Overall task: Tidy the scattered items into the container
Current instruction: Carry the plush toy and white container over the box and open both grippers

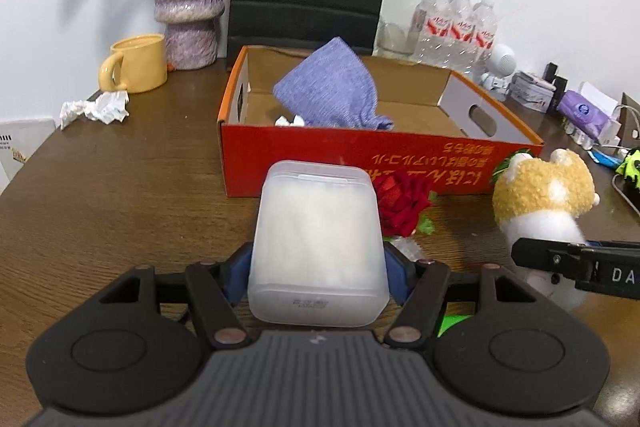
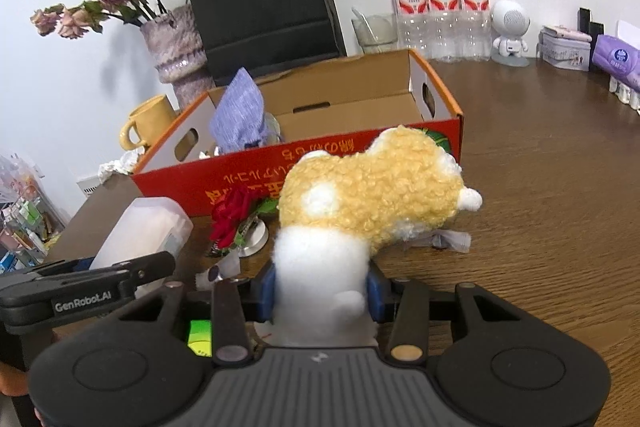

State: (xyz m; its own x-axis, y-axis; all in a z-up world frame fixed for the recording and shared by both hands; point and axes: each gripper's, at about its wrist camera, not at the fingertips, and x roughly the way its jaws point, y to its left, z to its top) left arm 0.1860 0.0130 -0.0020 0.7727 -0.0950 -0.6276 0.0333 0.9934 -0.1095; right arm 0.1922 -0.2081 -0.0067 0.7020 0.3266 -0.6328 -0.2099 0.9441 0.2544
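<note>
Scattered items first, nearest to me: my left gripper point(image 1: 318, 263) is clamped on a frosted plastic case point(image 1: 318, 239), blue pads pressing both its sides, held just above the worktop point(image 1: 120, 195). My right gripper point(image 2: 322, 291) is squeezed tight on the white body of a plush toy point(image 2: 360, 195), its tan curly head leaning toward two o'clock. Between the two, a red fabric rose point(image 1: 400, 203) lies on the wood, just in front of the container. That container, a red cardboard box point(image 1: 360, 159), sits at twelve o'clock with a purple cloth point(image 1: 332, 87) already inside. Farther out at ten o'clock: crumpled paper point(image 1: 96, 109), a yellow mug point(image 1: 138, 63), and a mottled vase point(image 1: 190, 3).
</note>
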